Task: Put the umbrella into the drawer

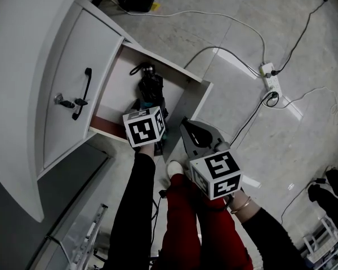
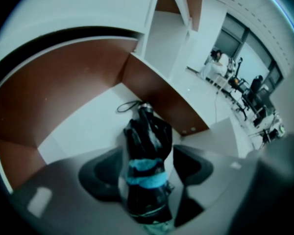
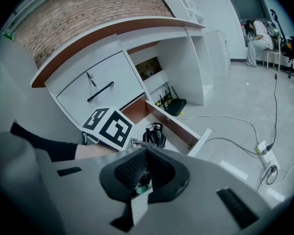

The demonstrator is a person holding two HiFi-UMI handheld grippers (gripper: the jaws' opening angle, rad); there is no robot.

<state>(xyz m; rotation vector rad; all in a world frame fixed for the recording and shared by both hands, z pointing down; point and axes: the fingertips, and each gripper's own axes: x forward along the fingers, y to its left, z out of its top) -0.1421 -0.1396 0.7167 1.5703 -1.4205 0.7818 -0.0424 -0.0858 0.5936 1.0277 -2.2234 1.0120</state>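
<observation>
A: Where was the umbrella (image 1: pixel 151 91) at this entry?

B: Inside the open drawer (image 1: pixel 164 61), on its white floor. It was folded, black, with a teal band (image 2: pixel 146 176) round it.

A: Axis and heading?

B: In the left gripper view its long axis ran straight away from the camera. The capped end with the wrist loop (image 2: pixel 129 105) pointed at the far brown wall, and the banded end was nearest the lens. In the head view the same axis ran up the picture, loop end toward the drawer's upper wall.

A: Left hand-held gripper (image 2: pixel 146 173)?

B: Jaws spread wide. The umbrella stood between them, with the pads not pressing on it.

A: Right hand-held gripper (image 3: pixel 146 153)?

B: Jaws pressed together, outside the drawer by its front panel.

A: Differences between views?

B: In the head view the left marker cube (image 1: pixel 144 127) hid the band and the left jaws; only the left gripper view showed them. The head view alone showed the power strip (image 1: pixel 270 77) on the floor. The right gripper view gave the cupboard door (image 3: pixel 100 89) square on, and only the umbrella's loop end past the cube.
</observation>
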